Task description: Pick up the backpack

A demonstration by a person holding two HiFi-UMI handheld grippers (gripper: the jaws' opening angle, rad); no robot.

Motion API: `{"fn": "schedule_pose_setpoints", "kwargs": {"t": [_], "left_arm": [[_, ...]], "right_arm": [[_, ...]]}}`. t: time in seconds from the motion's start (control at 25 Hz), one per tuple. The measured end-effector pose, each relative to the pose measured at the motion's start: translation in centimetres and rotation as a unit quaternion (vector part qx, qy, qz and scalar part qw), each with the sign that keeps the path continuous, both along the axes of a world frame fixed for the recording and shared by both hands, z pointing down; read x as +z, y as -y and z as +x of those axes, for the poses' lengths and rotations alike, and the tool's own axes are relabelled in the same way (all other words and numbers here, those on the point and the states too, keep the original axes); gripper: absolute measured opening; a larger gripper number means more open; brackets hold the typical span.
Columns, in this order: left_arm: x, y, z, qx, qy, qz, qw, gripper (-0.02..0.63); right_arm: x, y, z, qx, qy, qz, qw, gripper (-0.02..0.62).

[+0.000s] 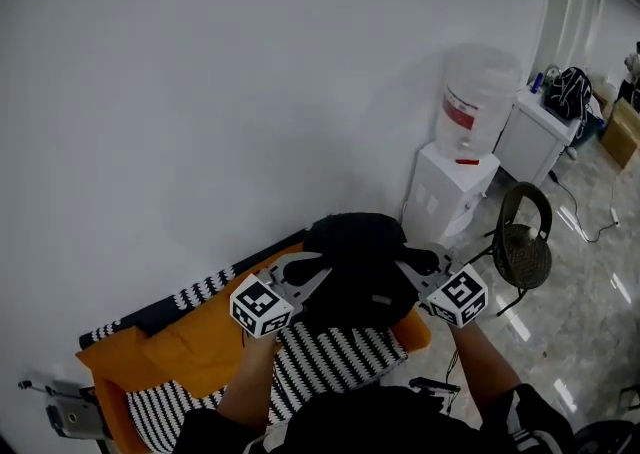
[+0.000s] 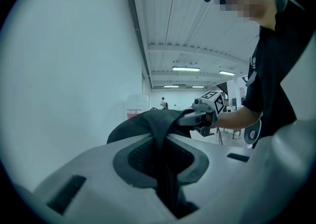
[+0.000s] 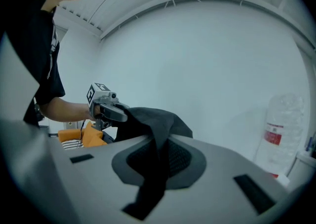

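A black backpack [image 1: 355, 262] hangs in the air between my two grippers, above an orange cloth [image 1: 190, 342] and a black-and-white striped fabric [image 1: 330, 357]. My left gripper [image 1: 315, 272] holds its left side and my right gripper [image 1: 408, 267] holds its right side. In the left gripper view, black fabric of the backpack [image 2: 148, 122] runs down between the jaws of the left gripper [image 2: 165, 168], which are shut on it; the right gripper [image 2: 190, 118] shows beyond. In the right gripper view the right gripper [image 3: 158, 164] is likewise shut on a fold of the backpack [image 3: 153, 119], with the left gripper [image 3: 118, 113] opposite.
A white wall stands close behind. To the right are a water dispenser [image 1: 450, 187] with a large bottle [image 1: 478, 92], a white cabinet [image 1: 535, 137] and a dark wicker chair [image 1: 522, 247] on a glossy tiled floor.
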State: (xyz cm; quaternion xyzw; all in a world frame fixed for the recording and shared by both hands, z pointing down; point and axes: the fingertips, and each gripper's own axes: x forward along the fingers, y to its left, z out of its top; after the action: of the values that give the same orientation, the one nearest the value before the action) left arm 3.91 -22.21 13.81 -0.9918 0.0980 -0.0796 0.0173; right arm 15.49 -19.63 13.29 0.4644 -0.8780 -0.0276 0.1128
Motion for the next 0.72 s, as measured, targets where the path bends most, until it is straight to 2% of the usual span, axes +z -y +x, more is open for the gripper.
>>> {"fn": "schedule_pose_setpoints", "kwargs": {"t": [0.24,0.52,0.72], "left_arm": [[-6.3,1.0,1.2,0.010,-0.026,0.036,0.9990,0.054],[-11.8,1.6,2.1,0.029,-0.030,0.078,0.9961,0.054],[-14.9,1.7,2.5,0.037,-0.036,0.099,0.9937,0.054]], "right_arm": [[-6.3,0.7,1.0,-0.005,0.003,0.051,0.999,0.043],[-11.7,0.5,1.5,-0.010,0.008,0.103,0.995,0.043],[-14.8,0.5,1.8,-0.013,-0.011,0.138,0.990,0.043]]}}
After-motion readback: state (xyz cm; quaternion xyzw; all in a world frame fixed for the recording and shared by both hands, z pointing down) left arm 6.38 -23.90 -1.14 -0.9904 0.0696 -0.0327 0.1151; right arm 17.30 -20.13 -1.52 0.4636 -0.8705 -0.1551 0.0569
